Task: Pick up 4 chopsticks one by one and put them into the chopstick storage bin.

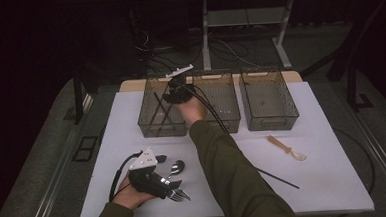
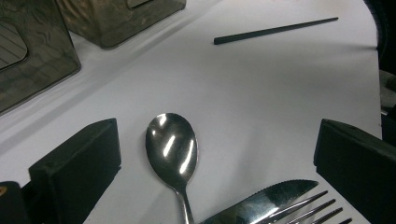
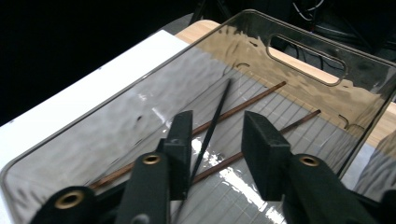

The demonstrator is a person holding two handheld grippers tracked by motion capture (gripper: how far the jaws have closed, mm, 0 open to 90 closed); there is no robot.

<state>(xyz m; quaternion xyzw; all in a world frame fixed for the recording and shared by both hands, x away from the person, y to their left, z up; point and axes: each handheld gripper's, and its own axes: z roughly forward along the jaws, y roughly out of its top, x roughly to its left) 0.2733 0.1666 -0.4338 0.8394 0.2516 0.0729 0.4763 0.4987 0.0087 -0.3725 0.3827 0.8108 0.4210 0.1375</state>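
The right tool (image 1: 172,92) is hovering over the leftmost of three clear bins (image 1: 154,124) standing in a row at the far side of the white surface (image 1: 324,171). In the right gripper view its jaws are standing apart, released, with a black chopstick (image 3: 212,122) lying between them; the pads are not pressing on it. The chopstick is resting inside this bin, its far end pointing toward the wall with the handle slot. Two brown chopsticks (image 3: 252,103) are lying on the ribbed floor of the same bin, slanting under the black one.

The left tool (image 1: 157,183) is resting low at the near left part of the surface, held in the person's left hand (image 1: 130,194). Its jaws are spread wide, released, gripping nothing. Between them, in the left gripper view, a metal spoon (image 2: 172,147) is lying bowl up on the surface, touching neither pad. Just beside the spoon's handle, a serrated knife (image 2: 266,198) and a fork (image 2: 313,210) are lying close together near the right-hand jaw.

A second black chopstick (image 1: 279,178) is lying on the surface to the right of the person's right sleeve (image 1: 234,171). A wooden spoon (image 1: 285,147) is lying well apart from it, in front of the rightmost bin (image 1: 269,98). The middle bin (image 1: 220,99) is standing just beside the right hand.
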